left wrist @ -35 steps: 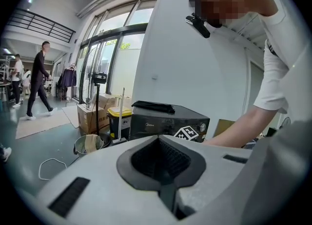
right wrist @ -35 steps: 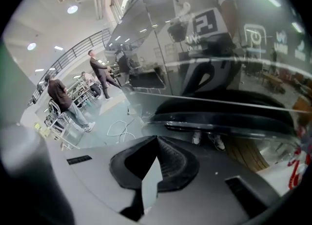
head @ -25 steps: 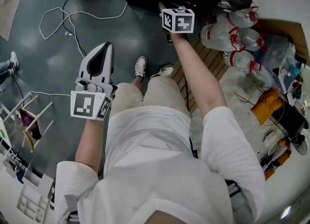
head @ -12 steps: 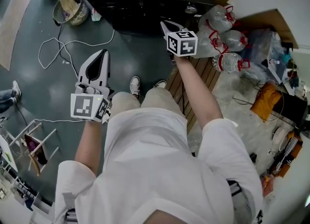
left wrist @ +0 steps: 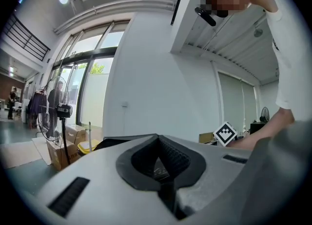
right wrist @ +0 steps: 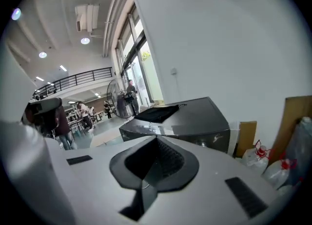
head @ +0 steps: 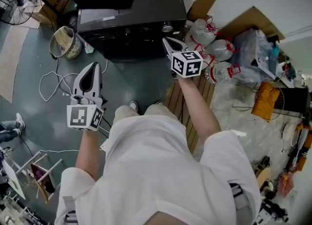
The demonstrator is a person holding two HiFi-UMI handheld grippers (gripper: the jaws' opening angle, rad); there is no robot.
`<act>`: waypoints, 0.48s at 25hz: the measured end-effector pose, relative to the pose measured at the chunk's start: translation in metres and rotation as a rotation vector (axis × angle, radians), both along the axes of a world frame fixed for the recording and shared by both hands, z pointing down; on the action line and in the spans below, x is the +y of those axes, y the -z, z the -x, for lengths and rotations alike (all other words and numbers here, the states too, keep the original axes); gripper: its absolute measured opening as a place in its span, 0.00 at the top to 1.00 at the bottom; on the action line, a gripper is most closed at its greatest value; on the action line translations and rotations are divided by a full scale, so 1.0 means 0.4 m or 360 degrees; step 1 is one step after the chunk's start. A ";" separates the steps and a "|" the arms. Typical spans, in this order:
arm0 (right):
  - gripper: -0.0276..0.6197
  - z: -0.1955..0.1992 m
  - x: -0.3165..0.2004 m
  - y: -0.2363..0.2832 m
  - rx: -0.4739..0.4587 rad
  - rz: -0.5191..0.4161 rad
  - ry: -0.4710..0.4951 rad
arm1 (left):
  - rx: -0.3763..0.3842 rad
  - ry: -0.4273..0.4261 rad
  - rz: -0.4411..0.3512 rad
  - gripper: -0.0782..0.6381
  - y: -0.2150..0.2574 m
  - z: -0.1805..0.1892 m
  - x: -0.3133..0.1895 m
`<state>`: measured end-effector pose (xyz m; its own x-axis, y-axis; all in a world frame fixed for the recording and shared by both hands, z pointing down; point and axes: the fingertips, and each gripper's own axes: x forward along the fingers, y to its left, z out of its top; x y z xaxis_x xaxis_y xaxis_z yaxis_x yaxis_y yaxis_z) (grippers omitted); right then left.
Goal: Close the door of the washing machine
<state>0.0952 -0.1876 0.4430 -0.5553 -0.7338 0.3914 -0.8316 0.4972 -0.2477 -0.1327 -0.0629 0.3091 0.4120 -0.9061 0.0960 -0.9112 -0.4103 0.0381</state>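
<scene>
Left white plastic gripper point(head: 91, 69) and right white plastic gripper point(head: 169, 43), both jaws together and empty, near black box-shaped washing machine point(head: 146, 17).

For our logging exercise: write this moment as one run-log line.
left tongs: shut, empty | right tongs: shut, empty | washing machine: ahead, untouched

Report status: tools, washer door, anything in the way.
Left tool shut, empty; right tool shut, empty. Washing machine front looks flush, no contact. Bottles beside it, not blocking.
</scene>
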 end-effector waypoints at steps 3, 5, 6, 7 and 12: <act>0.96 -0.046 0.000 0.072 -0.0031 -0.0078 -0.0034 | 0.0002 0.0004 -0.0055 0.89 0.037 -0.006 -0.015; 0.96 -0.068 -0.004 0.128 -0.0060 -0.0145 -0.0052 | 0.0003 0.0006 -0.0091 0.89 0.063 -0.010 -0.029; 0.96 -0.077 -0.004 0.156 -0.0074 -0.0177 -0.0061 | 0.0003 0.0008 -0.0106 0.89 0.076 -0.011 -0.034; 0.96 -0.086 -0.001 0.182 -0.0087 -0.0207 -0.0069 | 0.0001 0.0009 -0.0118 0.89 0.088 -0.013 -0.037; 0.96 -0.109 0.011 0.296 -0.0117 -0.0334 -0.0082 | 0.0013 0.0030 -0.0185 0.89 0.146 -0.001 -0.054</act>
<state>0.1388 -0.1832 0.3247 -0.5366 -0.8229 0.1868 -0.8406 0.5018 -0.2040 -0.1321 -0.0847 0.2506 0.3953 -0.9185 -0.0136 -0.9185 -0.3953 -0.0013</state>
